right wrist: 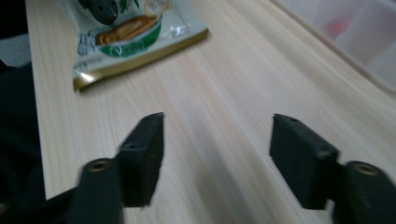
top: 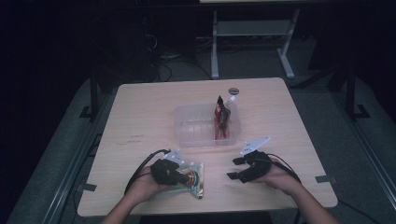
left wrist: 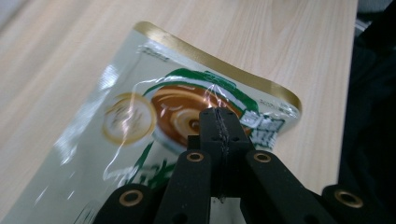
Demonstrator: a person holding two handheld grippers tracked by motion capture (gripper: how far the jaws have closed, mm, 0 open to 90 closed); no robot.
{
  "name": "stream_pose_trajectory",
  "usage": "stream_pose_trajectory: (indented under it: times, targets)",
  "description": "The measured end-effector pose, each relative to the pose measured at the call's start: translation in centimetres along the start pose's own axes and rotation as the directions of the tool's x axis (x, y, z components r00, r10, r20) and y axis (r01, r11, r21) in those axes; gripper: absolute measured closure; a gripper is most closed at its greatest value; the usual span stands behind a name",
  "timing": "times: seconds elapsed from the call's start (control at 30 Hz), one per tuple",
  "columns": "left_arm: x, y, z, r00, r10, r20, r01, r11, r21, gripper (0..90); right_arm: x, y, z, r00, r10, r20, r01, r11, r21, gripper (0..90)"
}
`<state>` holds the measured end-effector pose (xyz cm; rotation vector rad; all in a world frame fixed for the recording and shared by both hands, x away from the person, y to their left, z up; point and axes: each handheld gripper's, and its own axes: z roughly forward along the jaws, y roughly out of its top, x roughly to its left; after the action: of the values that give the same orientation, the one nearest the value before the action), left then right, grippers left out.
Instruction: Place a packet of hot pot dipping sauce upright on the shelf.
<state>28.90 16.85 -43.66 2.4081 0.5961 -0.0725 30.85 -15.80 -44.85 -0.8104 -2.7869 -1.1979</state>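
High view first: at the near left of the wooden table (top: 140,112), the left gripper (top: 180,176) sits over a flat foil pouch (top: 196,179) that lies on the tabletop. Left gripper view shows its jaws pressed together, tips meeting just above or on the pouch; whether any film is pinched between them cannot be told. The pouch is pale green and white with a gold edge band and a printed swirl of brown drink. At the near right, the right gripper (top: 235,168) rests low on the table, jaws wide apart with nothing between them. Farther back, mid-table, a clear plastic bin (top: 187,127) holds a red and dark packet (top: 221,119) standing upright at its right end.
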Motion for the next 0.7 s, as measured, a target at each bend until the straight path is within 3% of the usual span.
stream_pose_trajectory:
  times: [0.13,0.3,0.4,0.53,0.7]
  targets:
    - [-0.2,-1.5,-2.0,0.9979,-0.051,-0.039,0.050,0.9981,-0.035,89.8,0.5,1.5,0.6,0.9997,-0.025,-0.007,0.025,0.9993,-0.027,63.7]
    - [-1.4,-3.3,-3.0,0.9970,-0.071,-0.033,0.069,0.9965,-0.046,89.8,1.5,3.4,2.5,0.9958,-0.090,-0.018,0.090,0.9958,-0.019,87.7]
    - [-2.1,-4.1,-3.0,0.9966,-0.081,-0.015,0.080,0.9963,-0.031,89.8,1.9,4.6,3.9,0.9916,-0.126,-0.029,0.126,0.9920,-0.014,89.6]
    - [-2.2,-4.5,-2.3,0.9968,-0.077,-0.018,0.078,0.9967,0.023,89.8,2.0,6.2,5.8,0.9860,-0.162,-0.040,0.162,0.9868,-0.008,89.6]
    - [-2.1,-4.6,-2.1,0.9966,-0.082,-0.010,0.082,0.9962,0.027,89.8,1.6,7.5,8.1,0.9853,-0.165,-0.046,0.165,0.9863,0.001,89.6]
